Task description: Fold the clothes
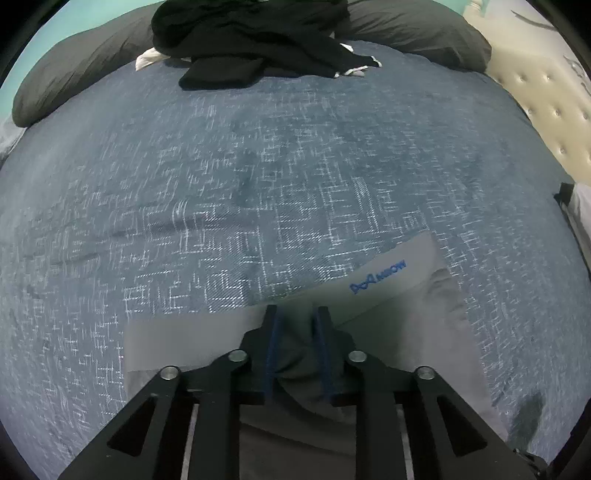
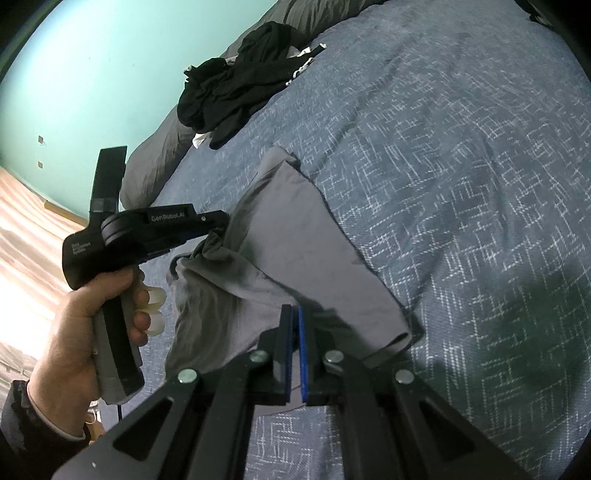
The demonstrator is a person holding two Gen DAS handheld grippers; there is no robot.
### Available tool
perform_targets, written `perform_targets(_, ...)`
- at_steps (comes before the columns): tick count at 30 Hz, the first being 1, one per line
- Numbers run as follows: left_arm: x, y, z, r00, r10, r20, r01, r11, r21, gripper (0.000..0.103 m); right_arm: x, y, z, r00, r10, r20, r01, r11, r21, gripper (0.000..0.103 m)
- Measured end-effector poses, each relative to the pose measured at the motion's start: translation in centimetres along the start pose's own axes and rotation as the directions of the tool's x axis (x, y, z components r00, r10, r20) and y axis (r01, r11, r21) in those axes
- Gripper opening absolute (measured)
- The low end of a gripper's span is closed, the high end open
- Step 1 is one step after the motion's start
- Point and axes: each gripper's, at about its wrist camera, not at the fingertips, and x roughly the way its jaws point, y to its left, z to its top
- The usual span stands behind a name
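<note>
A grey garment with a blue logo on its waistband hangs just above the blue patterned bedspread. My left gripper is shut on a bunched fold of it. In the right wrist view the same grey garment stretches between both tools. My right gripper is shut on its near edge, its jaws almost touching. The left gripper, held by a person's hand, pinches the garment's left side above the edge of the bed.
A pile of black clothes lies at the far end of the bed, against dark grey pillows. A beige tufted headboard stands at the right. In the right wrist view, floor and a teal wall lie left of the bedspread.
</note>
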Motion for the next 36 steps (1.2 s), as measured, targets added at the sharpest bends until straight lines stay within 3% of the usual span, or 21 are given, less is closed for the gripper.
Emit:
perform_targets(5,0.3,-0.3,-0.2,1.0,0.007,0.005,-0.007,1.0,0.022,0.023,0.0,0.0,0.0,1.0,0.001,0.001,-0.001,1.0,0.004,0.002)
perform_targets(8,0.3,-0.2,-0.4,1.0,-0.005,0.01,0.005,1.0,0.017,0.007,0.0,0.0,-0.1,1.0,-0.001,0.001,0.001,1.0,0.006,0.003)
perform_targets(10,-0.1,-0.2,-0.5,1.0,-0.009,0.021,0.009,1.0,0.018,0.005,-0.1,-0.1,-0.1,1.0,-0.002,0.002,0.002,1.0,0.006,0.003)
perform_targets(21,-3.8,-0.1,1.9,0.992,-0.069,0.104,0.069,0.998,0.003,0.005,-1.1,0.0,-0.1,1.0,0.019,0.019,-0.019,1.0,0.003,0.002)
perform_targets(36,-3.3,-5.3,4.7,0.986,-0.145,0.087,0.143,0.989,0.039,0.005,-4.4,-2.6,-0.2,0.998,0.018,0.059,-0.021,0.998,0.058,0.002)
